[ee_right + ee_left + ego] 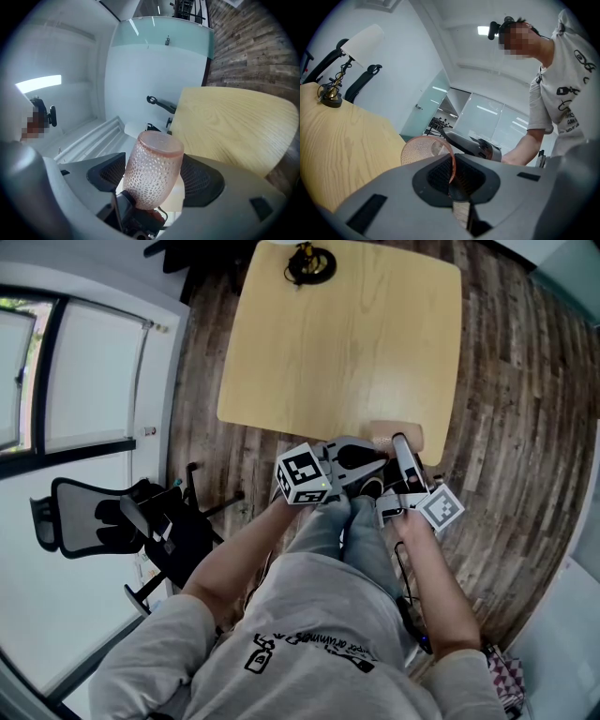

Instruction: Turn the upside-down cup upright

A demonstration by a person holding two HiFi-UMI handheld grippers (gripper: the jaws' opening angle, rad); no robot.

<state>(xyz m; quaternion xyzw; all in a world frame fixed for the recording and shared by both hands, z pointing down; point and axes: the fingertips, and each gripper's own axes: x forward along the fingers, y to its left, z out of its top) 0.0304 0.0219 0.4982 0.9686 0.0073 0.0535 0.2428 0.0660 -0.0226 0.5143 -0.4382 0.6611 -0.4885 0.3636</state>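
Note:
A pink, dimpled, see-through cup (157, 154) hangs in the air just over the near edge of the wooden table (234, 126), its closed base pointing away from the right gripper view's camera. My right gripper (154, 180) has a pad against each side of the cup's body. My left gripper (452, 180) is shut on the thin rim of the cup (419, 150). In the head view both grippers meet at the cup (412, 435), the left gripper (380, 462) coming in from the left and the right gripper (401, 448) from below.
A small table lamp (310, 263) stands at the far edge of the table (337, 343). A black office chair (112, 521) is on the wooden floor at my left, beside a window. My legs are right below the grippers.

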